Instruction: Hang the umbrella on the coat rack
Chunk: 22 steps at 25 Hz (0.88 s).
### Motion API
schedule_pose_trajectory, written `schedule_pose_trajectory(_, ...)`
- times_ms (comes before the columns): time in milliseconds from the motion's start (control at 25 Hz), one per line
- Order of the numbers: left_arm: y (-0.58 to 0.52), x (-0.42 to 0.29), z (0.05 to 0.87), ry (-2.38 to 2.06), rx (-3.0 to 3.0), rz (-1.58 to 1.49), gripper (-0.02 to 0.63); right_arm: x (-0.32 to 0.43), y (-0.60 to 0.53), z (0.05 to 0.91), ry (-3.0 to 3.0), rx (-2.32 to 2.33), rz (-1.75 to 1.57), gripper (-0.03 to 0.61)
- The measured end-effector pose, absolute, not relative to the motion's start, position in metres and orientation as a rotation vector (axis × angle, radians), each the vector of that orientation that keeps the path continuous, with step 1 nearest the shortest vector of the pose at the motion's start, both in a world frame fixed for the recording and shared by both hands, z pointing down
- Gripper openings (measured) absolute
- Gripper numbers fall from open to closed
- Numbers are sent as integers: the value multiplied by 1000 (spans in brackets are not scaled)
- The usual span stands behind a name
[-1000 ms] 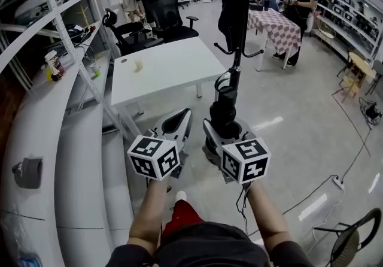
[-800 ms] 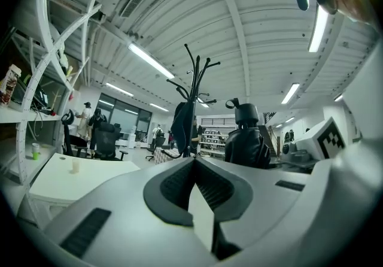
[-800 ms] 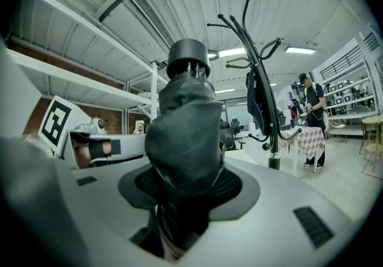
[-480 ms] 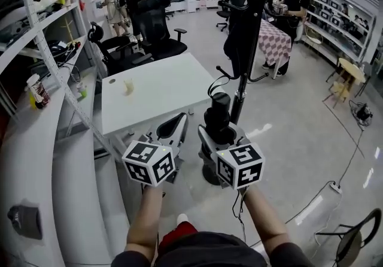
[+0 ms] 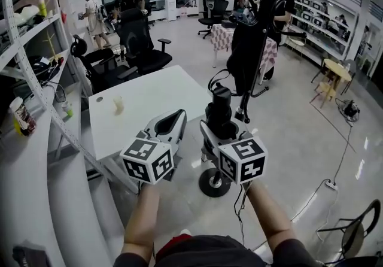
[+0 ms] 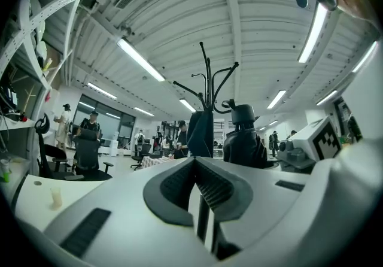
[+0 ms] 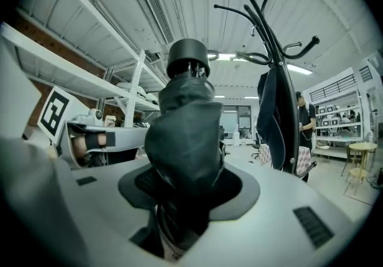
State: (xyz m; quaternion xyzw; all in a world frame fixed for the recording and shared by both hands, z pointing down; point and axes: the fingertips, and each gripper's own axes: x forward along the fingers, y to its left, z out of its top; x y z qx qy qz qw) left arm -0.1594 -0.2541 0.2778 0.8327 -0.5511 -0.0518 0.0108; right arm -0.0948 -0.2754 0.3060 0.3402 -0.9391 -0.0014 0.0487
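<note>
A folded black umbrella (image 5: 220, 110) stands upright between the jaws of my right gripper (image 5: 219, 133), which is shut on it. In the right gripper view the umbrella (image 7: 185, 134) fills the middle between the pads of that gripper (image 7: 188, 183). The black coat rack (image 5: 258, 50) rises just beyond and to the right, and a dark garment (image 5: 244, 50) hangs on it. Its round base (image 5: 214, 183) sits on the floor below my right gripper. My left gripper (image 5: 175, 118) is level beside the right one, its pads closed together with nothing between them (image 6: 195, 164).
A white table (image 5: 143, 101) stands ahead on the left, with a metal shelf rack (image 5: 36, 98) further left. Office chairs (image 5: 134, 44), several people and a checkered table (image 5: 226, 35) fill the back. A cable (image 5: 335, 170) crosses the floor at right, near a chair (image 5: 353, 236).
Both grippers, with the umbrella, have moved forward toward the coat rack. Its base now lies under the right gripper and its hooks stand nearer. The left jaws stayed closed.
</note>
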Motion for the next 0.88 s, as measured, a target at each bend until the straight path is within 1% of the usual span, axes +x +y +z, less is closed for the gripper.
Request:
schedule_pose_trajectory(440,-294,-178,256,-1588,2724,-160,11,-115,-309,279,-2800,1174,-115,195)
schedule_pose_trajectory(880,-325,-161,207,-1491,2843,-193,11,-107,-339,238,-2760,1270,-185,195)
